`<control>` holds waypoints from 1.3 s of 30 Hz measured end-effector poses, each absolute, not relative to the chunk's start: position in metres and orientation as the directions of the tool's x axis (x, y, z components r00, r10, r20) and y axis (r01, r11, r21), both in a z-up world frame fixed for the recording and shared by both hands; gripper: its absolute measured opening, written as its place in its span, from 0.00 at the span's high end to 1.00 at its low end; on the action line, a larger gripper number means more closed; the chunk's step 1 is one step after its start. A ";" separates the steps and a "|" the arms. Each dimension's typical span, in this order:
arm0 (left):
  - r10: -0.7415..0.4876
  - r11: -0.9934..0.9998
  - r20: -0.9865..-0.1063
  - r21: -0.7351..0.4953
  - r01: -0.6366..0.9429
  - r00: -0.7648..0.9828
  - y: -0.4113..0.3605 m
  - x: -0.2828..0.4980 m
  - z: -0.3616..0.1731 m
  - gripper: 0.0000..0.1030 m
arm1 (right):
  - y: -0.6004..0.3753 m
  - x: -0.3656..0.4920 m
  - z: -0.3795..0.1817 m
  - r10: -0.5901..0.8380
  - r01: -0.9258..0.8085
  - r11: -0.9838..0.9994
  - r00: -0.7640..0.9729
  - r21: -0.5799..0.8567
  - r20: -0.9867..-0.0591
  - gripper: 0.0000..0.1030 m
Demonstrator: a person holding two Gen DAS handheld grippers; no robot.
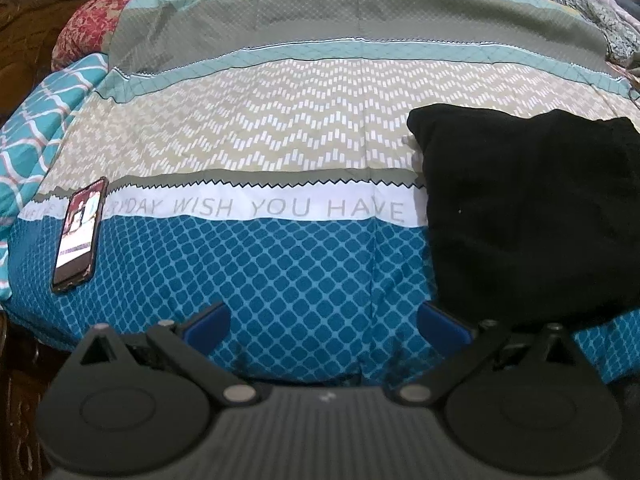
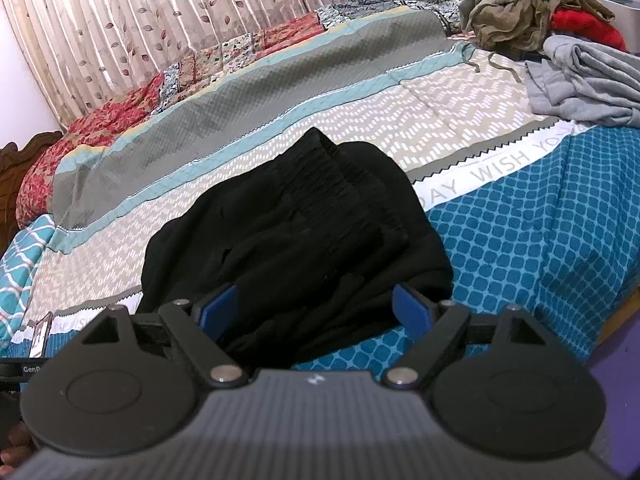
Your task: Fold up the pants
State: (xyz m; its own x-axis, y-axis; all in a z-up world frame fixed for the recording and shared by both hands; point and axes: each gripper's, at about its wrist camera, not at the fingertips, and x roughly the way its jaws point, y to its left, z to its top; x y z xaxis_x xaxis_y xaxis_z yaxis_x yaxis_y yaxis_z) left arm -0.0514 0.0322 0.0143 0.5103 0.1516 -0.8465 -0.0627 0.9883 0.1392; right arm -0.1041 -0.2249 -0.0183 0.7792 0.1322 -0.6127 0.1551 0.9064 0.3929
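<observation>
— Nearest the right camera, what do you see?

— Black gripper body, then the right gripper with its blue fingers standing wide apart. They straddle the near edge of the black pants, but the pads are not pressing on the cloth; nothing is clamped.

— And where are the pants?

— On the bed, folded into a thick bundle near its front edge. They lie across the blue diamond-patterned band and the white strip with grey lettering, reaching up into the beige zigzag band. The ribbed waistband sits at the far end of the bundle.

— What about the other side?

— The left gripper hangs above the blue part of the bedspread, fingers spread apart, holding nothing. In that view the pants lie to the right, with the right-hand finger just beside their near corner; whether it touches I cannot tell.

— Anything else on the bed?

— A phone with a lit screen on the far left, well apart from the pants. At the far right, a crumpled grey garment, with an olive heap and something red behind it. A leaf-patterned curtain hangs beyond the bed.
</observation>
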 end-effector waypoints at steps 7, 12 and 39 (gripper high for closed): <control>0.181 0.983 -0.841 0.163 -0.081 0.510 0.035 -0.049 0.015 0.00 | -0.224 -0.105 -0.019 0.129 0.161 0.905 0.780 0.395 -0.613 0.16; 0.196 0.981 -0.841 0.172 -0.093 0.505 0.038 -0.048 0.013 0.00 | -0.226 -0.105 -0.019 0.127 0.167 0.902 0.780 0.399 -0.613 0.16; 0.219 0.976 -0.861 0.197 -0.097 0.459 0.040 -0.043 -0.001 0.00 | -0.247 -0.105 -0.022 0.092 0.224 0.879 0.787 0.421 -0.610 0.16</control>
